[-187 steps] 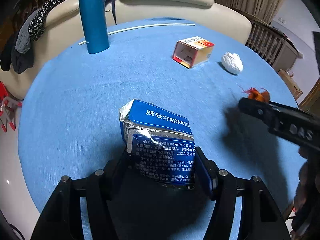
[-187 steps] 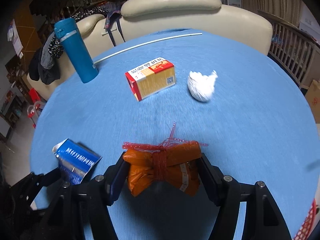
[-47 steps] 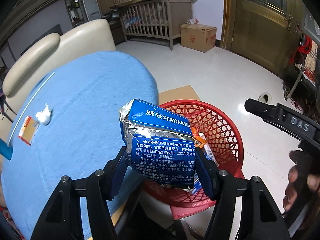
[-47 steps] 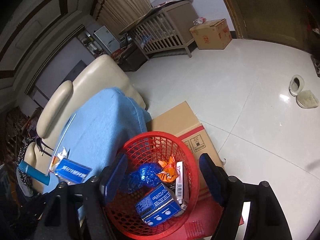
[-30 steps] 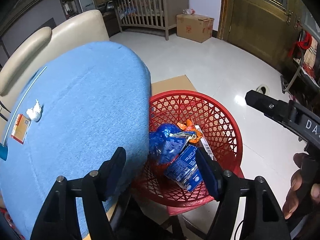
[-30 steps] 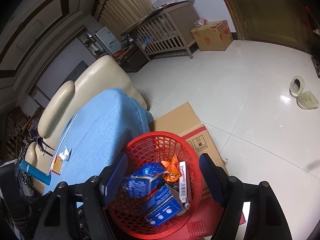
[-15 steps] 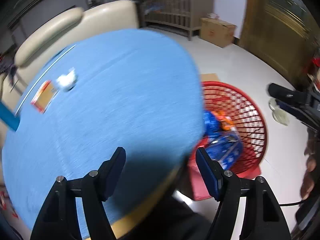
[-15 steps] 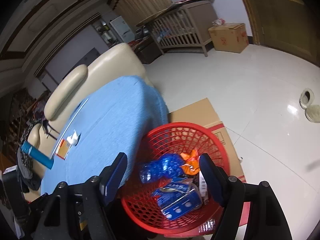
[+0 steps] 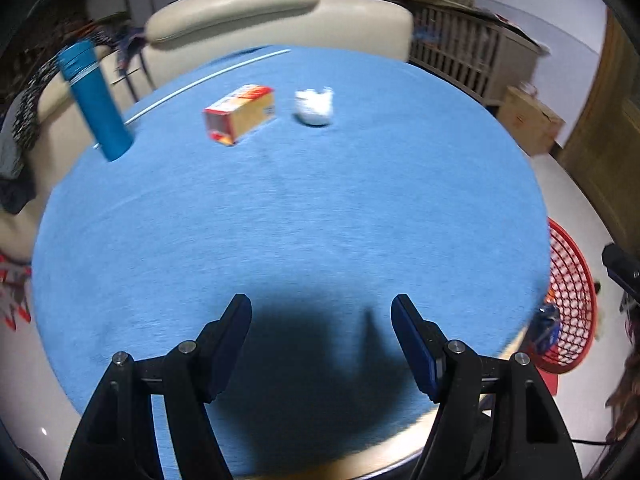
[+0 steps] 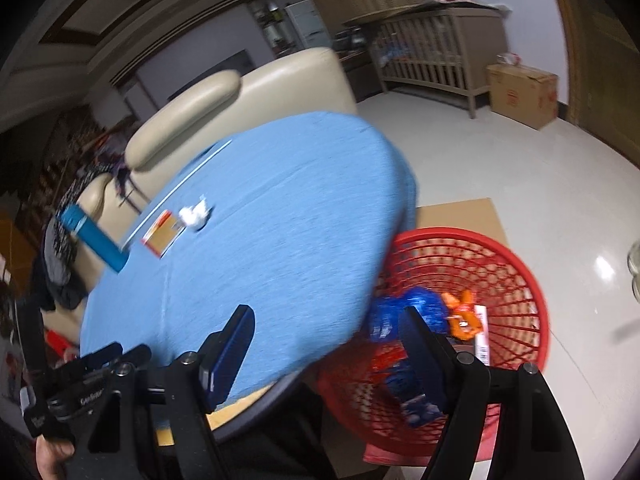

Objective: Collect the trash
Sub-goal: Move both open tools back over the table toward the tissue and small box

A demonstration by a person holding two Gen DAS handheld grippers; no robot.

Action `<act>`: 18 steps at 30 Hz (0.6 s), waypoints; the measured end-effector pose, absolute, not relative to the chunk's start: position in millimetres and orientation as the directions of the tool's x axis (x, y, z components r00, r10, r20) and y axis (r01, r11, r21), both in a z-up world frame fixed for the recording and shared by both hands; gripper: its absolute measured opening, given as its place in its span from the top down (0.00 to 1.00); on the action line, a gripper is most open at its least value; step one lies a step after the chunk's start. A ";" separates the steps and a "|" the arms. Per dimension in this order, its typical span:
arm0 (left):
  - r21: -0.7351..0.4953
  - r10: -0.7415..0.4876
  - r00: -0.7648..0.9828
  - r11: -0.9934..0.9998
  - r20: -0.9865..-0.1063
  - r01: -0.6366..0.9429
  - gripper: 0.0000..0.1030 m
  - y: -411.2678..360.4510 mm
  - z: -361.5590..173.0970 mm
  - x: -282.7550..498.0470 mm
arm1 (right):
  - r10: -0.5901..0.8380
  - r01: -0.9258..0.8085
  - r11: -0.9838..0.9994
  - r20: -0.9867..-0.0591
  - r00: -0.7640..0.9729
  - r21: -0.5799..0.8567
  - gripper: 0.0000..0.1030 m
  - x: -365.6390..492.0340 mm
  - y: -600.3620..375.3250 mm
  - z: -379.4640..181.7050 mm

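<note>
My left gripper (image 9: pixel 322 320) is open and empty over the near edge of the round blue table (image 9: pixel 280 208). At the table's far side lie an orange and red carton (image 9: pixel 240 114) and a crumpled white tissue (image 9: pixel 314 106). My right gripper (image 10: pixel 326 330) is open and empty between the table edge and the red mesh basket (image 10: pixel 500 256). The basket holds a blue packet (image 10: pixel 416 306), an orange wrapper (image 10: pixel 462 314) and other trash. The carton (image 10: pixel 162 232) and tissue (image 10: pixel 194 216) also show in the right wrist view.
A tall blue flask (image 9: pixel 96 100) stands at the table's far left, with a thin white rod (image 9: pixel 208 78) behind it. A cream sofa (image 9: pixel 240 12) lies beyond the table. The basket (image 9: pixel 572 300) sits on the floor to the right, beside flat cardboard (image 10: pixel 460 216).
The left gripper dropped the blue packet into the basket, then swung left to face the table. The right gripper also turned left, from over the basket towards the table edge.
</note>
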State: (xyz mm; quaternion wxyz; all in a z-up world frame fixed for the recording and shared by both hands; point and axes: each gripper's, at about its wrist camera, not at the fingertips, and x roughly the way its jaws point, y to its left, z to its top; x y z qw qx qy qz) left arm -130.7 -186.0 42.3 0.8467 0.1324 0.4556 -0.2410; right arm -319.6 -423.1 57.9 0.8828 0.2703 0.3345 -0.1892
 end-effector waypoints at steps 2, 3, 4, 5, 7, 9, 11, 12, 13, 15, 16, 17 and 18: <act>-0.006 -0.282 0.473 0.863 -0.835 0.505 0.29 -176.9 41.1 -126.9 | -0.140 0.496 0.801 -0.701 0.700 0.335 0.25 -309.0 -412.5 58.4; -0.008 -0.279 0.476 0.868 -0.834 0.496 0.29 -173.3 41.1 -125.7 | -0.136 0.489 0.808 -0.704 0.698 0.329 0.25 -304.8 -409.1 58.4; -0.009 -0.276 0.479 0.873 -0.833 0.487 0.29 -169.0 40.5 -124.3 | -0.132 0.482 0.814 -0.705 0.697 0.324 0.25 -301.8 -406.5 58.8; -0.009 -0.271 0.482 0.878 -0.833 0.479 0.29 -165.5 39.6 -122.4 | -0.127 0.473 0.822 -0.708 0.694 0.316 0.25 -297.1 -402.3 59.0; -0.011 -0.263 0.486 0.887 -0.833 0.461 0.29 -157.4 37.3 -117.2 | -0.119 0.460 0.834 -0.715 0.689 0.305 0.25 -289.2 -396.4 59.5; -0.020 -0.257 0.486 0.897 -0.835 0.441 0.29 -149.5 34.0 -110.4 | -0.115 0.447 0.846 -0.720 0.685 0.290 0.25 -278.7 -390.8 59.7; -0.030 -0.251 0.484 0.908 -0.838 0.419 0.29 -140.9 30.3 -104.1 | -0.110 0.436 0.856 -0.725 0.680 0.279 0.25 -267.8 -385.6 59.7; -0.033 -0.249 0.483 0.910 -0.840 0.413 0.29 -138.6 28.7 -101.2 | -0.107 0.432 0.859 -0.727 0.678 0.276 0.25 -265.1 -383.5 59.7; -0.036 -0.244 0.480 0.915 -0.842 0.402 0.29 -135.0 26.2 -97.6 | -0.103 0.426 0.863 -0.730 0.675 0.272 0.25 -261.0 -381.5 59.3; -0.045 -0.238 0.470 0.921 -0.850 0.386 0.29 -128.4 22.5 -93.0 | -0.095 0.413 0.873 -0.739 0.667 0.260 0.25 -250.0 -376.3 57.7; -0.048 -0.237 0.468 0.924 -0.852 0.380 0.29 -125.3 21.6 -92.2 | -0.091 0.407 0.877 -0.743 0.663 0.257 0.25 -245.2 -374.3 57.4; -0.050 -0.233 0.466 0.927 -0.853 0.371 0.29 -121.9 20.1 -89.5 | -0.087 0.401 0.880 -0.745 0.661 0.253 0.25 -240.6 -372.6 57.2; -0.050 -0.229 0.466 0.930 -0.855 0.365 0.29 -119.6 19.3 -87.9 | -0.084 0.396 0.884 -0.747 0.659 0.250 0.25 -236.1 -370.7 57.0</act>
